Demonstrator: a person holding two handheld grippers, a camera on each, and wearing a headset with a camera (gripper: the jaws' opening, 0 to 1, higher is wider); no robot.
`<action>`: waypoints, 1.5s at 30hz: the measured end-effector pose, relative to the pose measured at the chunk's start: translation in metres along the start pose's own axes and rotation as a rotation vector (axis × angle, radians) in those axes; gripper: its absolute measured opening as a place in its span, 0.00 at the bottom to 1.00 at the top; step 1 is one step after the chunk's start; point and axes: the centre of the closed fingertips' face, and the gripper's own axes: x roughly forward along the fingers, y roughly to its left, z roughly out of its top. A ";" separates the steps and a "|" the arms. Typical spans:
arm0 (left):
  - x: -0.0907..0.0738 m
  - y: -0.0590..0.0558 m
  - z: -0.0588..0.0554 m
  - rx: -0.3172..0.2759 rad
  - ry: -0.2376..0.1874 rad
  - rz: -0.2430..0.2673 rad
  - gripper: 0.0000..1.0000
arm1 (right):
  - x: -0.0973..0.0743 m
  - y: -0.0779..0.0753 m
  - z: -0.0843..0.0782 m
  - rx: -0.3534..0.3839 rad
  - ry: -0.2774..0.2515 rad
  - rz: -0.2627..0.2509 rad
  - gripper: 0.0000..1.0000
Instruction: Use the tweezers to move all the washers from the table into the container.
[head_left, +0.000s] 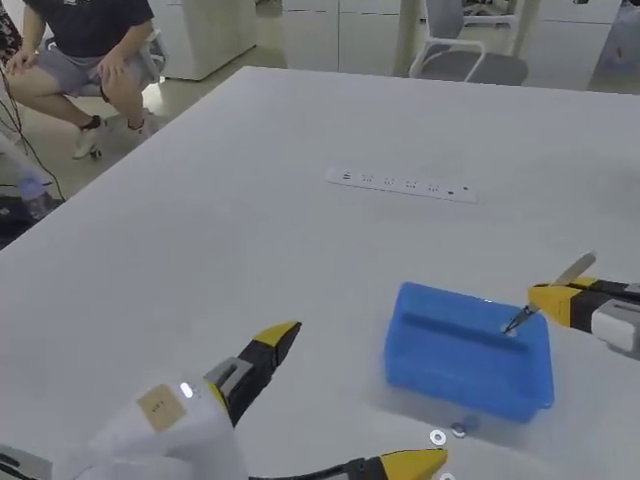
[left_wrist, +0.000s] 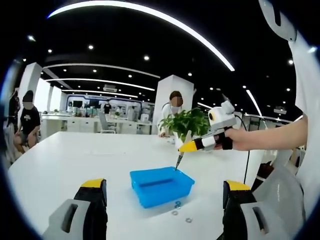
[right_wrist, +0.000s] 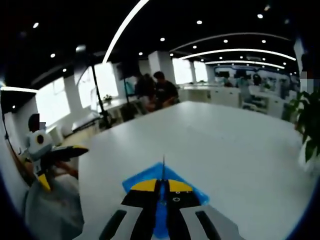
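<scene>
Three washers (left_wrist: 174, 212) on the desk (head_left: 250, 220), just nearside of the container (head_left: 470, 388); right fingers (right_wrist: 145, 186) pinch tweezers (head_left: 520, 318) over it, left fingers (left_wrist: 92, 200) spread

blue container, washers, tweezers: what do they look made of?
Blue container: probably moulded plastic; uniform saturated colour, soft sheen, smooth rim.
Washers: likely metal; silvery, glinting rings, though too small to be sure.
Tweezers, clamped in the right gripper: apparently steel; thin, grey, with a bright reflective upper end.
</scene>
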 end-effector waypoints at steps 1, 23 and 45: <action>0.000 0.000 -0.001 -0.001 0.006 0.000 0.99 | 0.003 -0.002 -0.002 0.002 0.000 -0.006 0.02; -0.001 0.001 -0.004 -0.002 0.022 0.006 0.96 | 0.022 -0.017 -0.041 0.024 0.096 -0.061 0.02; -0.001 0.003 -0.009 -0.002 0.049 0.009 0.93 | 0.029 -0.029 -0.062 0.026 0.136 -0.081 0.03</action>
